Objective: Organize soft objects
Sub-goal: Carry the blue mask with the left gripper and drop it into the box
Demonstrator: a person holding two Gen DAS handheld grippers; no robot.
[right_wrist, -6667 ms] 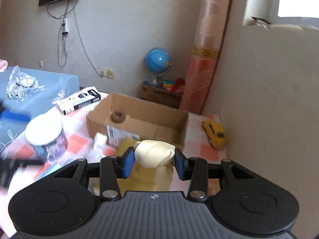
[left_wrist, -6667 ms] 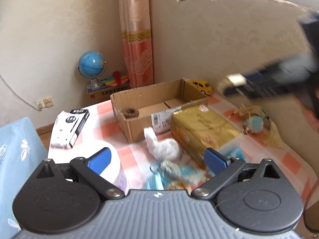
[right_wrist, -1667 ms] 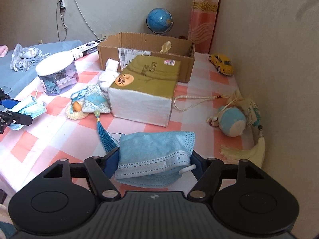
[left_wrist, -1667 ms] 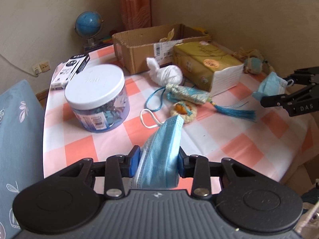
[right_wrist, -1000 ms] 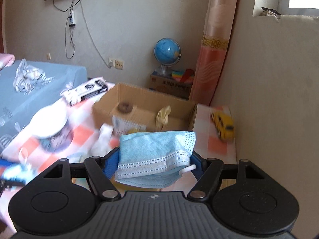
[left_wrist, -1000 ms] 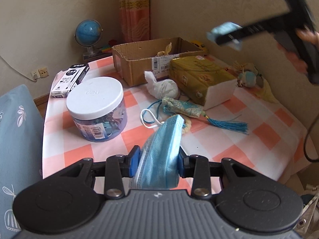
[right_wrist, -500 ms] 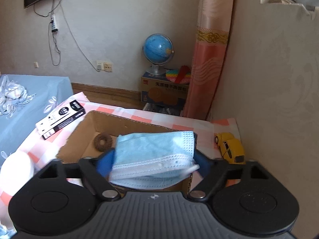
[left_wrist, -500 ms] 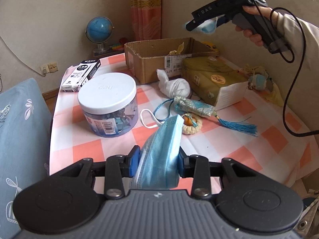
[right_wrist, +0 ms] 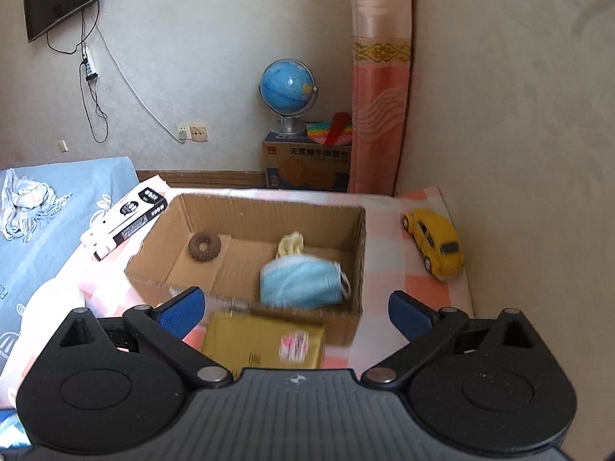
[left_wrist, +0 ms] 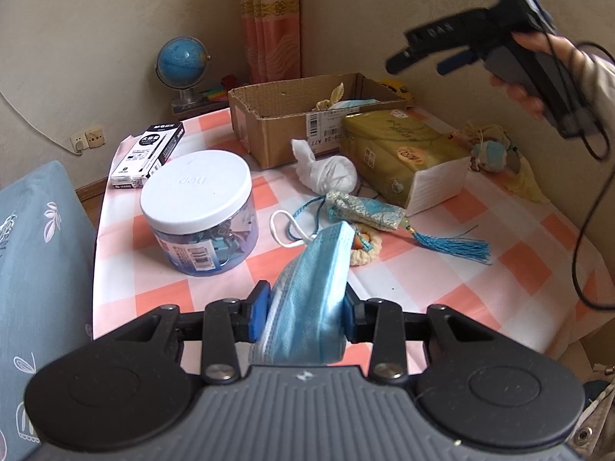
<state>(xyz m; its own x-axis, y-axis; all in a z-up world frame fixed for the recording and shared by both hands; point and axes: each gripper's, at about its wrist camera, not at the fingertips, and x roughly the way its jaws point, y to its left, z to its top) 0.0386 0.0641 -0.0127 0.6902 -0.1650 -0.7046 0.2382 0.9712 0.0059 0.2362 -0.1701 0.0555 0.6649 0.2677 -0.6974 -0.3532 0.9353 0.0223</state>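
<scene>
1. The left claw is clamped on a blue mask. Its lower end is hidden behind the claw's body, and one white ear loop trails onto the table.
2. The right claw is spreading, its blue pads far apart with nothing between them. From the left wrist it shows high above the box, held by a hand whose sleeve is cut off at the frame edge.
3. A second mask lies in the box's right end, slightly blurred. From the left wrist only a sliver of it shows over the box wall.
4. Also in the box: a brown ring at the left and a pale cloth partly hidden behind the mask.
5. The tissue pack just in front of the box is blurred and cut off by the claw's body; the left wrist shows it whole.
6. On the table beside the pack lie a white bundle, a tasselled pouch and, mostly covered by the held mask, a cream ring.
7. A jar stands left of them; its contents are hard to make out.
8. A small round toy by the wall is too small to identify.
9. A yellow car sits right of the box.
</scene>
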